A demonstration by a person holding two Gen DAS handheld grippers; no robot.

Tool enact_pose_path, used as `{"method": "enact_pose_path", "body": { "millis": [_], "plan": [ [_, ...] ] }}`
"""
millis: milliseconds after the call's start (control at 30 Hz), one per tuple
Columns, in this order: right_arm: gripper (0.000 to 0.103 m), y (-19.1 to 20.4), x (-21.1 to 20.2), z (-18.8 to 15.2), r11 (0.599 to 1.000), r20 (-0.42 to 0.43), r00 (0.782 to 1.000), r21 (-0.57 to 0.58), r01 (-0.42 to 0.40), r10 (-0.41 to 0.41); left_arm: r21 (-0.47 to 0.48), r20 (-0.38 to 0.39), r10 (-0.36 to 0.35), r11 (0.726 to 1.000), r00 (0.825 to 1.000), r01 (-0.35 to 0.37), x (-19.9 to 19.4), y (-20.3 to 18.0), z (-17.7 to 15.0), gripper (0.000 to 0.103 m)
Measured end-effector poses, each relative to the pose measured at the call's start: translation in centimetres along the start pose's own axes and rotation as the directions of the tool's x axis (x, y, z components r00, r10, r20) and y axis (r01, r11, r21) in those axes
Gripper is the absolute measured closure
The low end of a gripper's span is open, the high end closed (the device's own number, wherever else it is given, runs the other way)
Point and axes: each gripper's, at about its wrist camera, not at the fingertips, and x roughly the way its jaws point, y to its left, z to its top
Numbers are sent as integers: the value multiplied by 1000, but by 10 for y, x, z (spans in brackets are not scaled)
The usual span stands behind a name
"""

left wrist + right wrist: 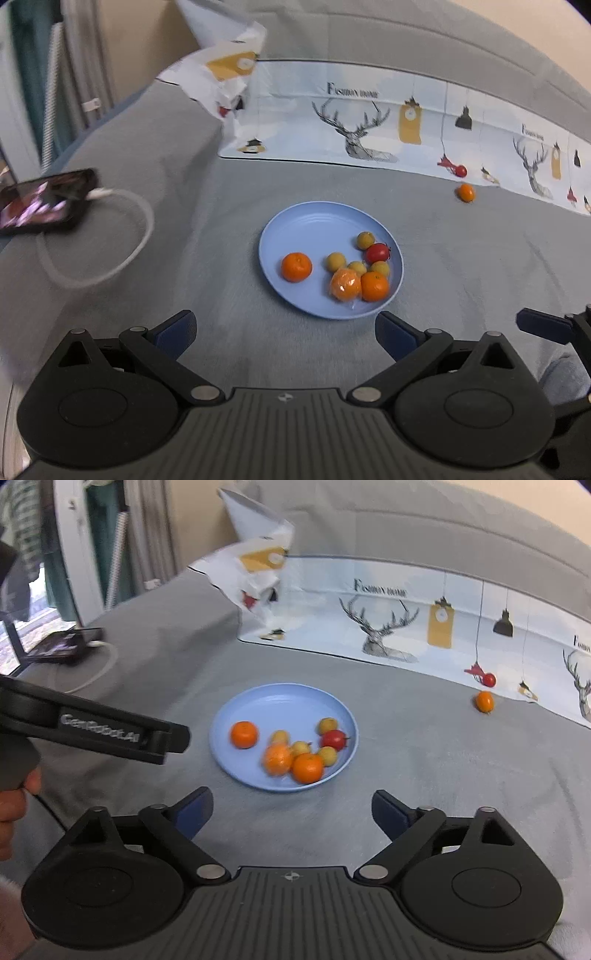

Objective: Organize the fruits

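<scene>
Both the left tool (286,332) and right tool (291,810) hang spread and empty before the blue plate (236,716) of gathered fruit. One small orange (484,700) lies stray, far right (near the patterned cloth (406,602)); fetching it likely comes next.

phone (44,201): blurred, cut by left edge | printed sheet (369,122): cut at right edge

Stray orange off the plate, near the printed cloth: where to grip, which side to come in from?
Grip the stray orange across its middle, coming from above with the right gripper, whose jaws are open. It is small and round, sits alone on the grey cover, and the printed cloth edge lies close behind.
</scene>
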Motion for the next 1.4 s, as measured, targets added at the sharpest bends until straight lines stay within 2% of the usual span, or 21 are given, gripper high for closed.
{"method": "enact_pose_path", "body": {
  "millis": [67,200,400,600,1000,1400],
  "plan": [
    [5,6,-14,-6,1000,21,1000,-18,8,-7,-10,12,1,1000,1000,0,-14,-1,-11,0],
    [4,16,-41,-16,999,67,998,-41,20,-17,27,51,6,1000,999,-8,-37,-7,-26,0],
    [3,21,-74,-24,998,148,988,-46,43,-36,31,106,-8,1000,994,5,-66,-13,-34,0],
    [3,23,-95,-30,998,194,980,-42,53,-44,47,155,-13,999,988,6,-89,-18,-40,0],
    [3,29,-110,-34,997,229,972,-52,61,-48,42,186,-22,999,982,14,-104,-14,-45,0],
    [3,29,-108,-33,997,221,974,-57,59,-45,39,183,-25,999,983,18,-103,-13,-46,0]
  ]
}}
